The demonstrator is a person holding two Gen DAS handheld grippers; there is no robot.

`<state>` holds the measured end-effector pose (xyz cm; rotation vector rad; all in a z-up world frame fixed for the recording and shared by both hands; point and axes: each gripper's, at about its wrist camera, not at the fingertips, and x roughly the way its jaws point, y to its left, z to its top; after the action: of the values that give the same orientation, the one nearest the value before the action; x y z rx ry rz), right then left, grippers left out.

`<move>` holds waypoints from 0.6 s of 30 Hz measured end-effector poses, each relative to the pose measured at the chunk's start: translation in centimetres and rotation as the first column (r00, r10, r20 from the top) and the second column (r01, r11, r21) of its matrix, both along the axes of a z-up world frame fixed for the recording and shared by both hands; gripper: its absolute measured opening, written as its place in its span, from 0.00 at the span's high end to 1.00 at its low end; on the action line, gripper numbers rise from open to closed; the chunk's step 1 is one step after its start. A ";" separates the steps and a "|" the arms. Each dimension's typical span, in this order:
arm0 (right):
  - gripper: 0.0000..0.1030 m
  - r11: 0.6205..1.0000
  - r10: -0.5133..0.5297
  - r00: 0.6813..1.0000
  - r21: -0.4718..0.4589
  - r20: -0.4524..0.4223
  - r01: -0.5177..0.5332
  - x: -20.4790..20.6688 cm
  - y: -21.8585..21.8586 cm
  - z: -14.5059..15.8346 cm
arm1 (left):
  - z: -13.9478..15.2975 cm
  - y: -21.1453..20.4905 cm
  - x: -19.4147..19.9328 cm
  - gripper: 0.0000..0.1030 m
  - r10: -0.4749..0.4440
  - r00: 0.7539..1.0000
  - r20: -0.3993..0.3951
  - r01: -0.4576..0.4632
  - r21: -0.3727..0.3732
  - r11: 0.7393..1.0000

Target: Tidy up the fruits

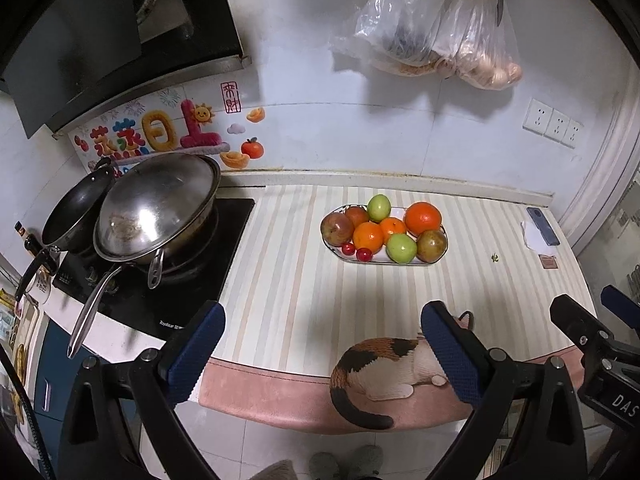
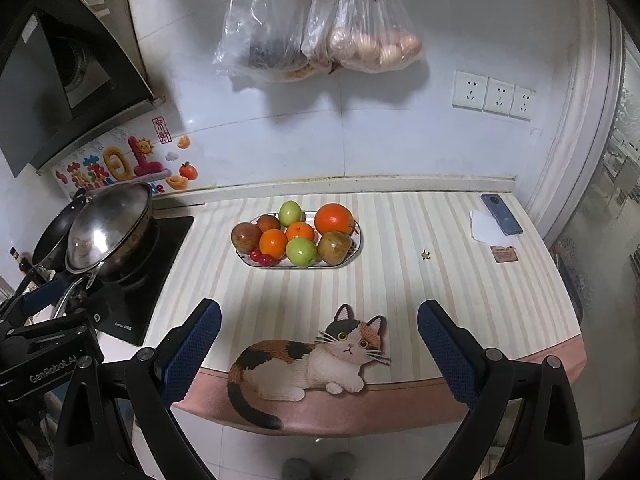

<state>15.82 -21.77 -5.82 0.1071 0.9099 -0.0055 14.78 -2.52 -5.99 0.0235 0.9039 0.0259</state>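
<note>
Kitchen desk (image 2: 400, 280) covered by a striped mat with a calico cat motif (image 2: 312, 360) at its front edge. Left tongs (image 1: 320, 344) and right tongs (image 2: 320, 340) both hover above the front edge of the desk, each with its blue-padded fingers spread wide and nothing between them. The right tongs' body shows at the right margin of the left wrist view; the left tongs' body shows at the left margin of the right wrist view.

An oval plate (image 2: 358, 236) sits near the middle of the desk, toward the back edge, and carries all the fruit in a touching heap. A large orange (image 2: 334, 218) lies at the plate's back right; two smaller oranges (image 2: 273, 241) lie in the centre. One green fruit (image 2: 290, 213) rests at the back, a second green fruit (image 2: 301, 251) at the front. Brownish-red fruits occupy the left end (image 2: 245, 236) and the front right (image 2: 334, 247), with another partly hidden behind the centre. Small red cherry-like fruits (image 2: 262, 257) lie at the plate's front left rim.

At the desk's left edge a stove (image 1: 160, 280) bears a lidded wok (image 1: 160, 208) and a dark pan (image 1: 76, 216). A phone (image 2: 502, 214) on white paper lies at the back right corner. Plastic bags (image 2: 320, 32) hang on the wall above the plate, and three wall sockets (image 2: 494, 94) are set to their right.
</note>
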 end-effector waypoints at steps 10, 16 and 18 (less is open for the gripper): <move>0.02 1.000 -0.007 1.000 -0.010 -0.012 0.007 0.8 0.2 -0.6 | -0.3 -0.3 0.9 0.03 -0.014 1.000 -0.012 0.014 0.002 1.000; 0.02 1.000 -0.008 1.000 -0.020 -0.026 0.007 1.1 0.4 -1.2 | -0.3 -0.3 1.1 0.03 -0.015 1.000 -0.014 0.015 -0.003 1.000; 0.02 1.000 -0.006 1.000 -0.022 -0.029 0.005 1.1 0.5 -1.3 | -0.3 -0.4 1.1 0.03 -0.014 1.000 -0.015 0.014 -0.004 1.000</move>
<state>16.89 -21.31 -7.12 0.0894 0.9384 -0.0224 15.86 -2.88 -6.29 0.0261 0.9192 0.0111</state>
